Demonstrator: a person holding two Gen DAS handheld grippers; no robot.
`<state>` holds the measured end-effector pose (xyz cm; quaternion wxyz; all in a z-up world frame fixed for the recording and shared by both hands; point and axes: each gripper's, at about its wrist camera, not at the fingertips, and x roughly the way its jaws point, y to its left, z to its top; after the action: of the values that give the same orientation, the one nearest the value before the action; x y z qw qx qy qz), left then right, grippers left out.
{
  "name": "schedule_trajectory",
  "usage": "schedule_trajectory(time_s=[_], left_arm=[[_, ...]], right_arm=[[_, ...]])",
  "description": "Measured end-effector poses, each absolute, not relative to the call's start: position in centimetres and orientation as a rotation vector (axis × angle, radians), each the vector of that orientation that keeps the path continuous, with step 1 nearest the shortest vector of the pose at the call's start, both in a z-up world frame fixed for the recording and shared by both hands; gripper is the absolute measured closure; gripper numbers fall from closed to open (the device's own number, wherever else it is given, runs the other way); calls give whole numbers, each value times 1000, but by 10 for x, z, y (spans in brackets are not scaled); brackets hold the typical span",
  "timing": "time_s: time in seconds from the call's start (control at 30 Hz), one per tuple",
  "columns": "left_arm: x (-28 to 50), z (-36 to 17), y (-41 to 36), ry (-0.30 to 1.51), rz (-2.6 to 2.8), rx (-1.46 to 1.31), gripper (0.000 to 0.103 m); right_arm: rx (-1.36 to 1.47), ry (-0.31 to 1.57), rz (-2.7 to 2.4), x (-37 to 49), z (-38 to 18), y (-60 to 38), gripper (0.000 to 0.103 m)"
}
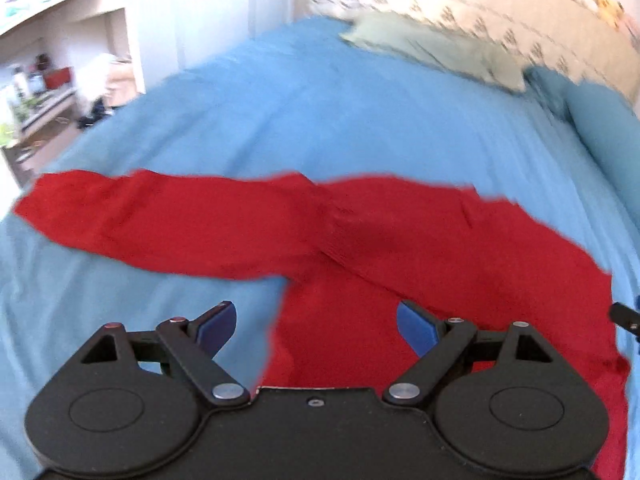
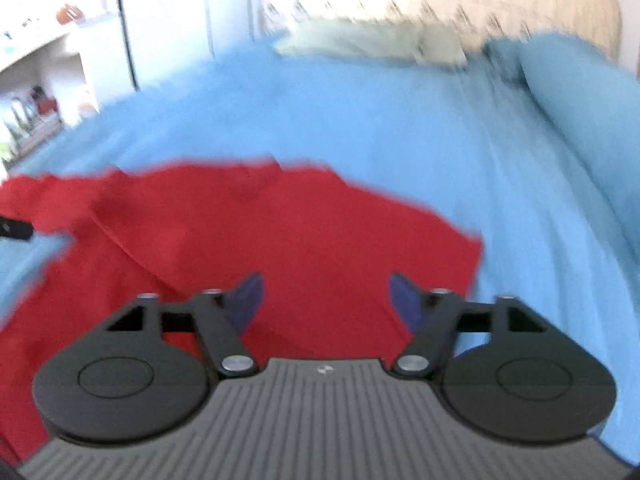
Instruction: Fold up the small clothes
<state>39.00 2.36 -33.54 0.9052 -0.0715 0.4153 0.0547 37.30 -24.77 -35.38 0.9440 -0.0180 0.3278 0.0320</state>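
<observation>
A red garment (image 1: 360,240) lies on the blue bed sheet (image 1: 320,120), one long sleeve stretched out to the left. My left gripper (image 1: 316,326) is open and empty, hovering over the garment's left edge below the sleeve. In the right wrist view the same red garment (image 2: 260,232) fills the lower left, and my right gripper (image 2: 324,300) is open and empty above its right part. The view is motion-blurred. A black piece of the other gripper shows at each view's edge.
A pale green pillow (image 1: 432,48) and a blue pillow (image 1: 600,136) lie at the bed's far side against a patterned headboard (image 1: 480,4). White shelves with clutter (image 1: 44,80) stand to the left beyond the bed's edge.
</observation>
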Motion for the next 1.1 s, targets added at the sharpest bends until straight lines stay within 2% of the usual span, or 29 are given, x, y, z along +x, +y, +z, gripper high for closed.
schedule_trajectory(time_s=[0.07, 0.17, 0.27, 0.43, 0.57, 0.67, 0.77, 0.83, 0.93, 1.03, 1.1], left_arm=[[383, -313, 43, 834, 153, -179, 12], [375, -284, 74, 799, 211, -226, 0], [375, -270, 113, 776, 275, -258, 0], [390, -286, 188, 777, 374, -284, 0], [405, -317, 259, 747, 424, -396, 0], [419, -336, 299, 716, 459, -489, 2], [435, -358, 322, 715, 468, -529, 11], [443, -373, 331, 730, 478, -548, 16], [446, -391, 339, 742, 506, -570, 18], [447, -404, 344, 751, 513, -579, 28], [448, -411, 348, 749, 516, -587, 28]], right_arm=[[-23, 607, 93, 372, -322, -227, 0], [31, 566, 123, 381, -284, -195, 0], [27, 588, 154, 392, -261, -161, 0], [-71, 586, 191, 409, -253, -97, 0], [-55, 637, 198, 426, -277, -50, 0], [-18, 674, 220, 438, -298, -18, 0], [-21, 694, 241, 452, -321, 15, 0], [-33, 706, 252, 457, -335, 33, 0], [-47, 714, 279, 464, -351, 53, 0], [-61, 718, 299, 469, -361, 66, 0], [-54, 730, 302, 470, -365, 67, 0]])
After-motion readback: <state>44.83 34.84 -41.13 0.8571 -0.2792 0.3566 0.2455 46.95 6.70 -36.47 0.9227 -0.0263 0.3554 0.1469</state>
